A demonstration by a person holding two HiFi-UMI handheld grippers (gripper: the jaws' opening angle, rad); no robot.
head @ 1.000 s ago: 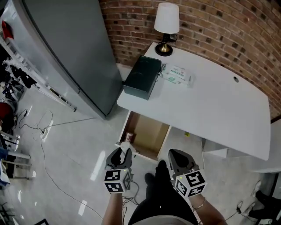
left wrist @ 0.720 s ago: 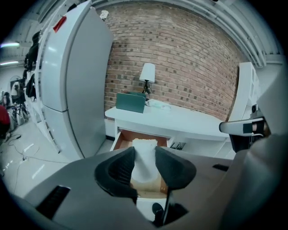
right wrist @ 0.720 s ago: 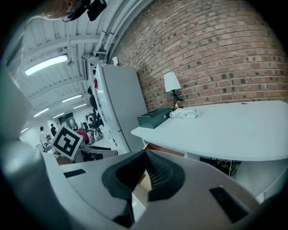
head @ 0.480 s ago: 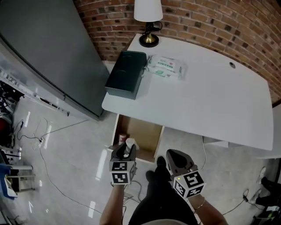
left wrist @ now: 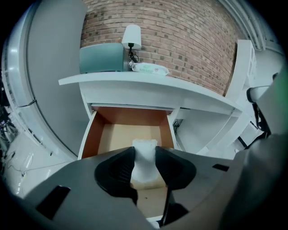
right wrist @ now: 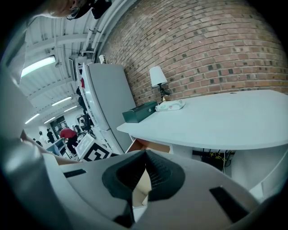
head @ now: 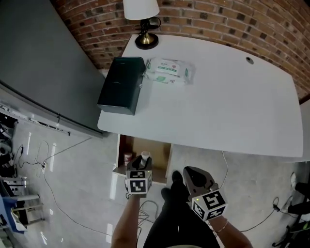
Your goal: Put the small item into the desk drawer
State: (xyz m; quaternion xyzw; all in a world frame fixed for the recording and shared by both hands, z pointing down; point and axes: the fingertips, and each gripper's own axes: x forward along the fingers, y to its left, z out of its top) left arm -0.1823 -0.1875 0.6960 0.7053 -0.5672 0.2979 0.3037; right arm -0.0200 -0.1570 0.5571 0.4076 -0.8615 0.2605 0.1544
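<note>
**Head view:** A white surface (head: 227, 111) stands against a brick wall. At its far left are a lamp (head: 141, 14), a dark green box (head: 120, 91) and a packet of wipes (head: 168, 71). The packet's label has green print that is too small to read. Under the near left edge, the drawer (head: 147, 147) stands open with a small reddish thing (head: 127, 157) at its left side. The left gripper (head: 140, 167) is at the drawer's near rim with the small white item (head: 145, 157) in its jaws. The right gripper (head: 193, 177) is to the right, clear of the drawer.

**Left gripper view:** The jaws pinch the small white item (left wrist: 145, 166) on both sides, in front of the drawer's (left wrist: 130, 130) bare wooden floor. No writing shows on it.

**Right gripper view:** The right gripper (right wrist: 145, 155) has its jaws pressed together at the tips with nothing between them. Only this view shows the left gripper's marker cube (right wrist: 94, 150) from the side, a tall grey cabinet (right wrist: 110, 103) and people far off at the left.
</note>
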